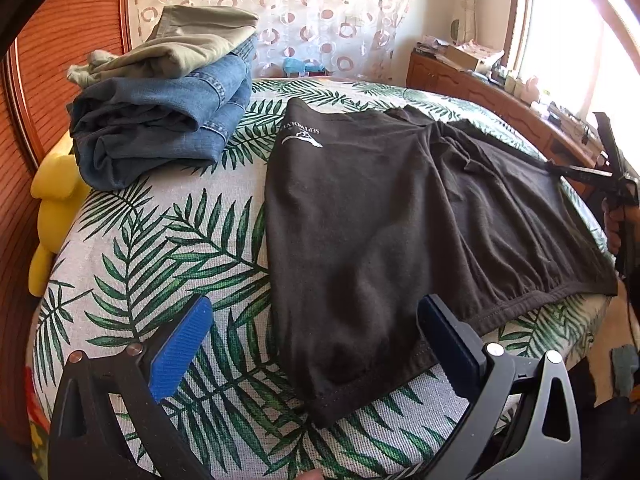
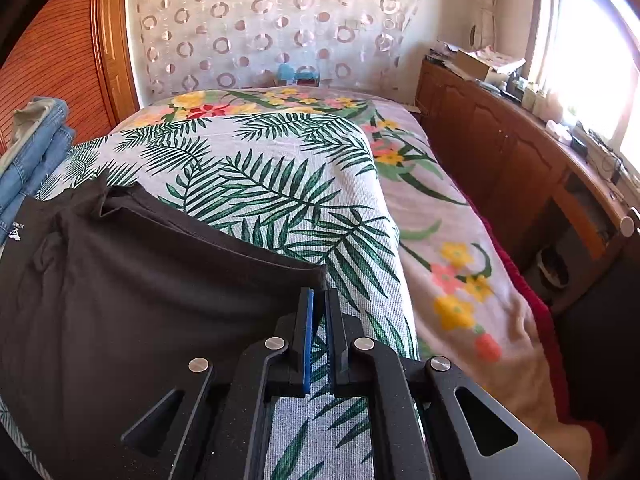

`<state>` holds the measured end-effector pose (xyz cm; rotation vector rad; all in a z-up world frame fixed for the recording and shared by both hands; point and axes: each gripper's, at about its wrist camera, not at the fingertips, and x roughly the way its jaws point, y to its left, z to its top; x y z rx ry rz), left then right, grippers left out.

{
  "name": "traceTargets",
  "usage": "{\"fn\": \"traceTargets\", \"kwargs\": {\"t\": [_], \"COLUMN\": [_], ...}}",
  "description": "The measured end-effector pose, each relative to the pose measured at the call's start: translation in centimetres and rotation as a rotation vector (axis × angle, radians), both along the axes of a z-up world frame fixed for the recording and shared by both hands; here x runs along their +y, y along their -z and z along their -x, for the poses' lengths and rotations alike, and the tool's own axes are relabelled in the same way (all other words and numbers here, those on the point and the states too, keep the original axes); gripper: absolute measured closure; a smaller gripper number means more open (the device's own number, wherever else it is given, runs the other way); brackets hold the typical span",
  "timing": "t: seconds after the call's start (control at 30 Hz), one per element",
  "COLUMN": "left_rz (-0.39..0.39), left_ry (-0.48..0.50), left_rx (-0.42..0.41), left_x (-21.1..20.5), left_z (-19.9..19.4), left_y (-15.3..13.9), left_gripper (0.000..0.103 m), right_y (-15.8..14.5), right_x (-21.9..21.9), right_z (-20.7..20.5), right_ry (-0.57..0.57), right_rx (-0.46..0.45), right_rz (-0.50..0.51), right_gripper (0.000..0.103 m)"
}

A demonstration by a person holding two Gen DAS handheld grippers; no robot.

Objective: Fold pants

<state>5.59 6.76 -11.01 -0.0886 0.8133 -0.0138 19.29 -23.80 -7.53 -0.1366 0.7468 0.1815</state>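
Note:
Black pants (image 1: 380, 216) with a white logo lie spread flat on a leaf-print bedspread (image 1: 160, 248). They also show in the right wrist view (image 2: 132, 280). My left gripper (image 1: 316, 332) is open, its blue pads either side of the near leg hem, just above it. My right gripper (image 2: 319, 304) is shut on the far right corner of the black pants, at the cloth's edge. It shows in the left wrist view (image 1: 576, 172) as a dark frame at the right edge of the pants.
Folded blue jeans (image 1: 160, 124) with khaki pants (image 1: 196, 40) on top sit at the back left of the bed. A yellow soft toy (image 1: 52, 208) lies at the left edge. A wooden cabinet (image 2: 500, 152) runs along the right under a window.

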Motion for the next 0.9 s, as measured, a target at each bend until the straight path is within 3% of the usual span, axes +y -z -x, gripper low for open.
{"fn": "traceTargets", "kwargs": {"t": [0.1,0.2,0.27,0.33,0.37,0.4,0.43,0.6,0.77,0.9], "left_rz": [0.035,0.044,0.053,0.064,0.064,0.061,0.059,0.061,0.060,0.061], "left_ry": [-0.007,-0.008,-0.005,0.006,0.017,0.022,0.030,0.055,0.061,0.051], "left_rx": [-0.012,-0.029,-0.034,-0.037,-0.038,-0.040,-0.037,-0.022,-0.020,-0.026], "left_x": [0.9,1.4,1.6,1.7,1.6,1.5,1.3,0.8,0.8,1.2], "left_z": [0.6,1.6,2.1,2.6,2.9,3.1,3.3,3.5,3.7,3.9], "left_y": [-0.3,-0.8,-1.1,-1.2,-1.3,-1.3,-1.3,-1.0,-0.8,-0.8], "left_gripper": [0.000,0.003,0.009,0.009,0.010,0.023,0.028,0.042,0.055,0.064], "right_y": [-0.3,-0.7,-1.0,-1.1,-1.0,-0.9,-0.7,0.6,2.4,3.7], "right_x": [0.5,0.5,0.7,1.1,1.6,2.1,2.4,3.9,4.4,4.2], "right_z": [-0.1,0.8,1.9,3.0,3.9,4.7,5.4,7.6,7.7,8.0], "right_ry": [-0.011,-0.032,-0.059,-0.074,-0.098,-0.119,-0.135,-0.199,-0.218,-0.222], "right_rx": [-0.007,-0.015,-0.027,-0.029,-0.035,-0.038,-0.037,-0.026,-0.005,-0.051], "right_rz": [0.007,-0.012,-0.035,-0.036,-0.039,-0.046,-0.055,-0.093,-0.049,-0.053], "right_gripper": [0.098,0.080,0.076,0.063,0.061,0.060,0.058,0.053,0.051,0.039]}}
